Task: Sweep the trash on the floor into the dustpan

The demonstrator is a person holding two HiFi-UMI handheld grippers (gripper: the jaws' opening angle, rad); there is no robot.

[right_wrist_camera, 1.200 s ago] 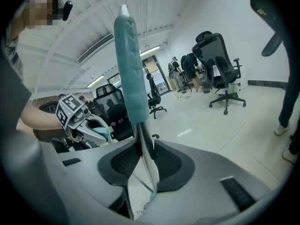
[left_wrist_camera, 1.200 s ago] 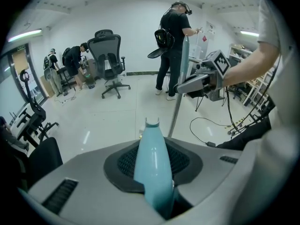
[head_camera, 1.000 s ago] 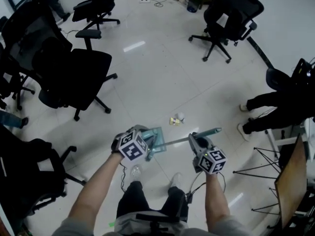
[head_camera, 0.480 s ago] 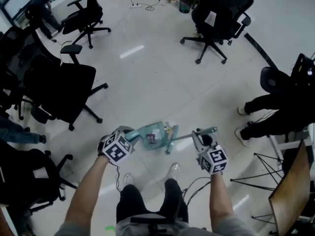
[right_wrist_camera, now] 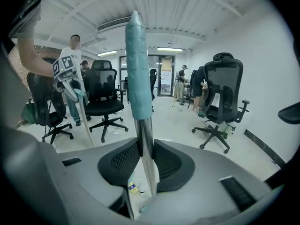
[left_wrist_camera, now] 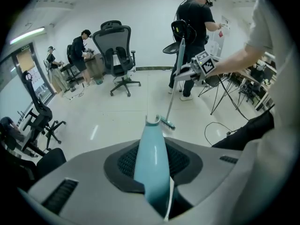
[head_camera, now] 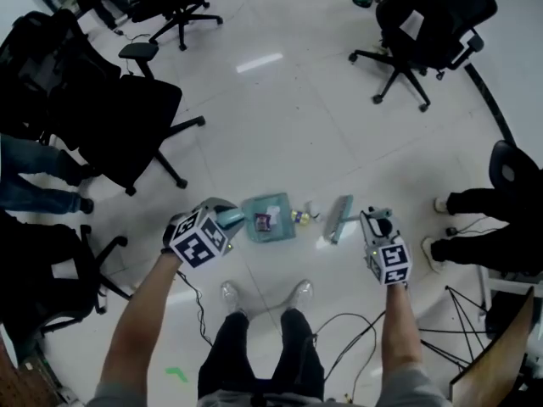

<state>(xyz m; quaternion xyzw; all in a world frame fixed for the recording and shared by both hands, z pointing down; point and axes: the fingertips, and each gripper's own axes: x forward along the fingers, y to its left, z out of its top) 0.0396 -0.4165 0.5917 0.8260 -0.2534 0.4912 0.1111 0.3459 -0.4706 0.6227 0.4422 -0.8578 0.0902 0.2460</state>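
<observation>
We've got the left gripper (head_camera: 222, 220) clamped on the dustpan (head_camera: 271, 230) handle and the right gripper (head_camera: 374, 224) tight on the broom (head_camera: 339, 219) shaft. Both forearms (head_camera: 144, 320) reach forward and down. A purple scrap (head_camera: 263, 221) lies in the pan. Yellow trash (head_camera: 299, 217) sits on the floor (head_camera: 297, 125) between pan and broom head.

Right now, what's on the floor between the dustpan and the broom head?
Two bits of trash: a yellowish bit by the dustpan and a pale bit nearer the broom head. The head view shows them.
</observation>
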